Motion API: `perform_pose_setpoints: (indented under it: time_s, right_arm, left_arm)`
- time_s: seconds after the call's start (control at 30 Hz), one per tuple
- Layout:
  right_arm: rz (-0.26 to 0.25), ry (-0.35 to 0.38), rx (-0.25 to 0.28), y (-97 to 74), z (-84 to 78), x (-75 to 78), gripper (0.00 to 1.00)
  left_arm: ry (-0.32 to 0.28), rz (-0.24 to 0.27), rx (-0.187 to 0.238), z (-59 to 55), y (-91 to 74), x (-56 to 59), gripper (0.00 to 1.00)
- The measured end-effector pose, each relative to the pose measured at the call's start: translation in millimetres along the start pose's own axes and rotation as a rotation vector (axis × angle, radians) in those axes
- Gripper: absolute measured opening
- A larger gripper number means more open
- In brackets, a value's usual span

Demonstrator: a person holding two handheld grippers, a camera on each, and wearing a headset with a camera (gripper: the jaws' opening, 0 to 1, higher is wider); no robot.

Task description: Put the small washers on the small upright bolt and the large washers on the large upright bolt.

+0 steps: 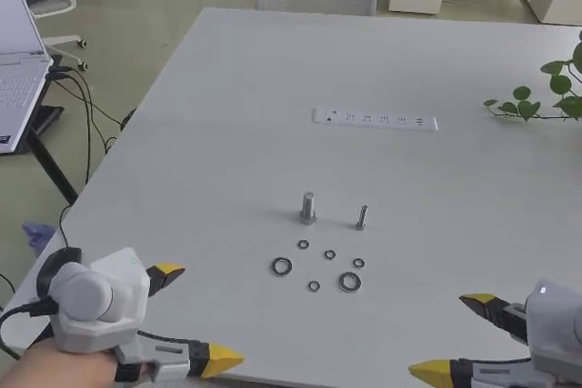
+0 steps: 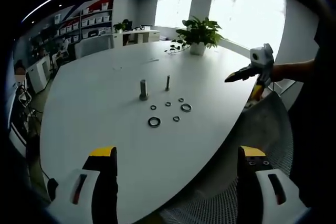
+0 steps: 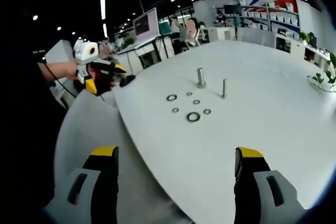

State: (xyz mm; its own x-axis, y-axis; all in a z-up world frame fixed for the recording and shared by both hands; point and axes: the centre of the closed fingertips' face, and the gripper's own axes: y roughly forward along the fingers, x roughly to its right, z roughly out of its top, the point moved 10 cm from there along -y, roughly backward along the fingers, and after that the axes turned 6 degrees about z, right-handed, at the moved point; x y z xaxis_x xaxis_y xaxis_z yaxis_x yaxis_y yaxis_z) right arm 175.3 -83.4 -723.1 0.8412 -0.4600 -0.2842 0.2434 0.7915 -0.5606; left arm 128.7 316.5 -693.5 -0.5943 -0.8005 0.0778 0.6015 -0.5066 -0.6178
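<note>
Your headset looks down over the table (image 1: 209, 134) from its near edge. Each gripper view looks in low from off that edge. All three share the large bolt (image 1: 308, 208) and washers (image 1: 275, 267), well off.

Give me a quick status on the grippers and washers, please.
Left gripper, right gripper open, empty, near table edge. Six washers loose before large bolt and small bolt, none on. Power strip beyond, out of the way.

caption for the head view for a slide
Left tool and right tool open at the table edge, six loose washers before the upright large bolt and small bolt
</note>
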Motion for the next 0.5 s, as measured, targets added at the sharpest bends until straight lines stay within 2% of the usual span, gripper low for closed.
perform_pose_setpoints:
  time_s: [0.27, 0.5]
  right_arm:
    - [0.005, -0.014, -0.04, 4.7, 5.0, -0.7, 0.91]
    - [0.014, -0.041, -0.079, 13.8, 16.7, -1.9, 0.89]
  left_arm:
    - [-0.003, -0.011, 0.004, 2.0, 3.3, -5.5, 0.95]
    - [0.025, -0.01, -0.005, 15.2, 7.8, -6.2, 0.93]
